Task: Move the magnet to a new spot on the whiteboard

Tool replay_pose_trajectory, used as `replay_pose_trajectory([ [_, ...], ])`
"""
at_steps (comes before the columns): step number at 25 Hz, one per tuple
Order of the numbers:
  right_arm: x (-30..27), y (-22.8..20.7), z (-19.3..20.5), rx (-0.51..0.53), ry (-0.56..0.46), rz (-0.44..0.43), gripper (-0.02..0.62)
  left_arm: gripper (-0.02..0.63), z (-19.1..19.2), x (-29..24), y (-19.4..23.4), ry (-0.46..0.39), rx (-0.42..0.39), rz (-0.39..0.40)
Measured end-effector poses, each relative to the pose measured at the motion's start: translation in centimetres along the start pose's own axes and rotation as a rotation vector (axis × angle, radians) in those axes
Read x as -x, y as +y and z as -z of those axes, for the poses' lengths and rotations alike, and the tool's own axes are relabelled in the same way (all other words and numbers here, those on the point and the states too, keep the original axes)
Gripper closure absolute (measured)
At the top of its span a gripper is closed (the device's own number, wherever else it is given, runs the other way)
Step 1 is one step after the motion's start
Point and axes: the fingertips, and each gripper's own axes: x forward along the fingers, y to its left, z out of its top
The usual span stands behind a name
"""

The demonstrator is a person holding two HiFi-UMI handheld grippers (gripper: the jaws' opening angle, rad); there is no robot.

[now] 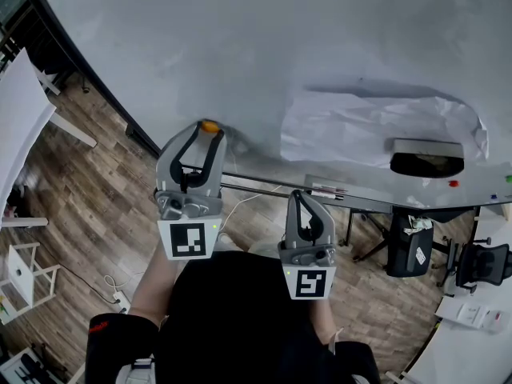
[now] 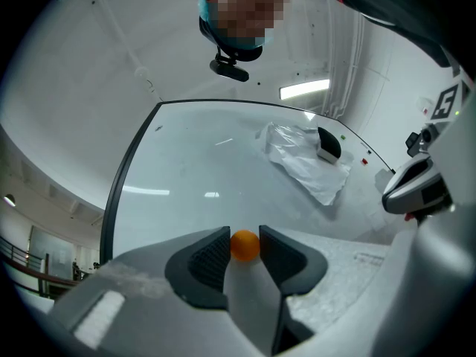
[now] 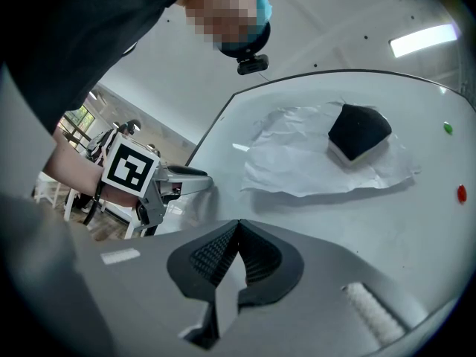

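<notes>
A small orange magnet point(image 1: 209, 126) point(image 2: 245, 245) sits between the tips of my left gripper point(image 1: 208, 131) point(image 2: 245, 242), whose pads press on both of its sides. That gripper is at the lower left part of the whiteboard point(image 1: 240, 46), close to its dark edge. My right gripper point(image 1: 298, 197) point(image 3: 236, 233) is shut with nothing in it, held lower and to the right, in front of the board's bottom rail. A crumpled white paper point(image 1: 360, 126) is stuck on the board's right half, with a black eraser point(image 1: 426, 154) on it.
A red magnet point(image 1: 454, 183) point(image 3: 462, 193) and a green magnet point(image 3: 447, 128) sit at the board's right end. Markers point(image 1: 326, 191) lie on the rail. Below stand a bin point(image 1: 410, 246) and an office chair point(image 1: 484, 262); a white table point(image 1: 20, 110) is at the left.
</notes>
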Motion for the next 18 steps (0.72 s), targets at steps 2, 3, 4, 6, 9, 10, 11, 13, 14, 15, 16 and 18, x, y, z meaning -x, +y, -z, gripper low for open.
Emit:
replay_pose_trajectory([
  [2,-0.07,-0.04,0.00,0.003,0.000,0.001,0.594,0.474,0.05,-0.11,0.15,0.000,0.002,-0.004],
  [3,-0.07,-0.05,0.04,0.008,0.003,0.000,0.594,0.476,0.09,-0.17,0.20,0.000,0.004,-0.005],
  [4,-0.08,-0.06,0.06,0.011,0.004,-0.001,0.594,0.475,0.10,-0.20,0.23,0.000,0.005,-0.005],
  [6,-0.12,-0.10,0.06,0.015,0.005,-0.003,0.594,0.474,0.09,-0.19,0.23,-0.003,0.005,-0.006],
  [9,-0.17,-0.19,0.20,0.018,0.007,-0.001,0.594,0.475,0.08,-0.16,0.24,-0.010,0.006,-0.008],
  [10,-0.16,-0.20,0.26,0.018,0.008,0.000,0.594,0.475,0.07,-0.16,0.26,-0.012,0.008,-0.009],
  [11,-0.13,-0.22,0.32,0.019,0.009,0.000,0.594,0.475,0.04,-0.17,0.27,-0.016,0.008,-0.010],
  [13,-0.10,-0.29,0.39,0.016,0.010,0.001,0.594,0.474,0.02,-0.19,0.26,-0.021,0.004,-0.008],
  [14,-0.08,-0.33,0.46,0.014,0.012,0.001,0.594,0.474,0.02,-0.20,0.25,-0.023,0.002,-0.008],
  [15,-0.03,-0.36,0.55,0.013,0.015,0.001,0.595,0.474,0.03,-0.20,0.26,-0.025,0.002,-0.008],
  [16,0.03,-0.37,0.66,0.011,0.019,0.002,0.594,0.474,0.04,-0.19,0.27,-0.028,0.002,-0.009],
  [18,0.19,-0.36,0.81,0.010,0.026,0.002,0.594,0.472,0.03,-0.19,0.28,-0.032,0.004,-0.009],
])
